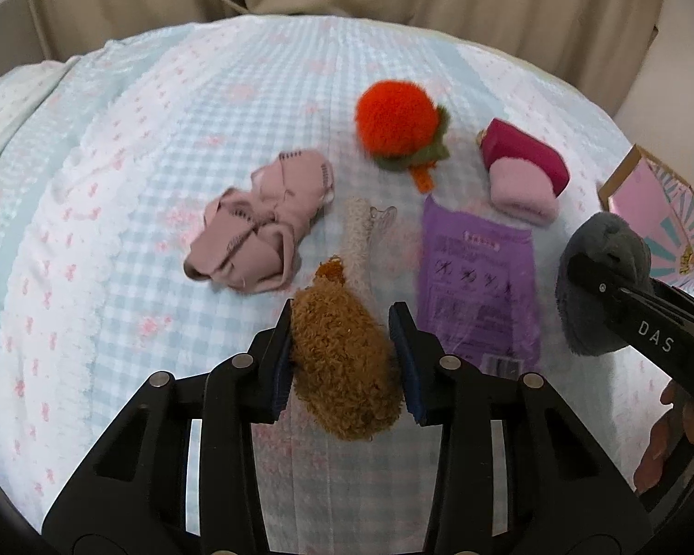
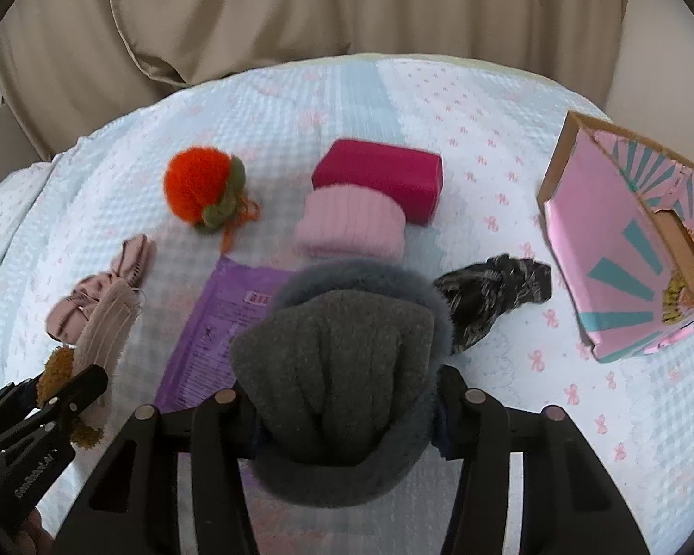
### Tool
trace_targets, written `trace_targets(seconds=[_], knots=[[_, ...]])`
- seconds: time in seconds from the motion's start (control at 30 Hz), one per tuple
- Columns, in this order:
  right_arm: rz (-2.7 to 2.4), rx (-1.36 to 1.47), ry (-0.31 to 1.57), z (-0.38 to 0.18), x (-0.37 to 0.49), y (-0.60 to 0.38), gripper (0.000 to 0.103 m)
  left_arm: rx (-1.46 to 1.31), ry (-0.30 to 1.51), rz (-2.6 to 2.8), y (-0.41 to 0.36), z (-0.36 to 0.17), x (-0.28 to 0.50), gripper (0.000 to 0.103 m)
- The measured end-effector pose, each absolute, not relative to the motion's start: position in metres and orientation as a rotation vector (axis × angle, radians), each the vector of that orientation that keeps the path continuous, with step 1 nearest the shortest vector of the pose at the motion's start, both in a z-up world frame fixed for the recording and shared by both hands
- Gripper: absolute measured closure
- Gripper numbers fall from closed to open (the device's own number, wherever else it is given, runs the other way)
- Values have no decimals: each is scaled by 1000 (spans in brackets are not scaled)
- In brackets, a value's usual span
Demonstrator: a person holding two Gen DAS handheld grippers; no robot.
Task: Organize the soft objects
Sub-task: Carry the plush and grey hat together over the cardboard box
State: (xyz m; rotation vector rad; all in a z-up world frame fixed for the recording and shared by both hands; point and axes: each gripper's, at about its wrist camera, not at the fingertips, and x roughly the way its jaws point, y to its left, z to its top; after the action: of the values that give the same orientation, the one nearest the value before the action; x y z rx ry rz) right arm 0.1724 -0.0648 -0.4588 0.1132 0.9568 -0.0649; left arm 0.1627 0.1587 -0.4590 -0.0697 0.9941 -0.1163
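Observation:
My left gripper (image 1: 344, 351) is shut on a brown fuzzy plush piece (image 1: 342, 360) joined to a cream ribbed strip (image 1: 358, 240), held just above the bed. My right gripper (image 2: 347, 409) is shut on a grey furry slipper-like item (image 2: 342, 370); it also shows in the left wrist view (image 1: 601, 277). On the bed lie an orange fluffy ball with green leaves (image 1: 395, 120), a dusty pink cloth bundle (image 1: 259, 222), a light pink knit roll (image 2: 349, 226) against a magenta block (image 2: 379, 175), and a dark patterned scrunchie (image 2: 490, 296).
A flat purple packet (image 1: 476, 286) lies on the blue-and-white checked bedspread (image 1: 115, 277) under the right gripper. A pink and teal cardboard box (image 2: 624, 249) stands open at the right. Beige curtains (image 2: 208, 9) hang behind the bed.

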Motion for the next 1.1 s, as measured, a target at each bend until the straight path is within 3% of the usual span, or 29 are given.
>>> trace_targets(seconds=[0.33, 0.57, 0.87, 1.1], knots=[[-51, 139, 875, -387, 158, -88, 55, -88, 917, -105, 141, -394, 158, 68], [-53, 160, 800, -302, 150, -129, 55, -94, 833, -102, 109, -305, 158, 68], [-47, 144, 749, -210, 133, -221, 55, -104, 738, -115, 17, -196, 154, 68], [-68, 116, 757, -176, 118, -303, 55, -117, 713, -154, -82, -155, 148, 68]])
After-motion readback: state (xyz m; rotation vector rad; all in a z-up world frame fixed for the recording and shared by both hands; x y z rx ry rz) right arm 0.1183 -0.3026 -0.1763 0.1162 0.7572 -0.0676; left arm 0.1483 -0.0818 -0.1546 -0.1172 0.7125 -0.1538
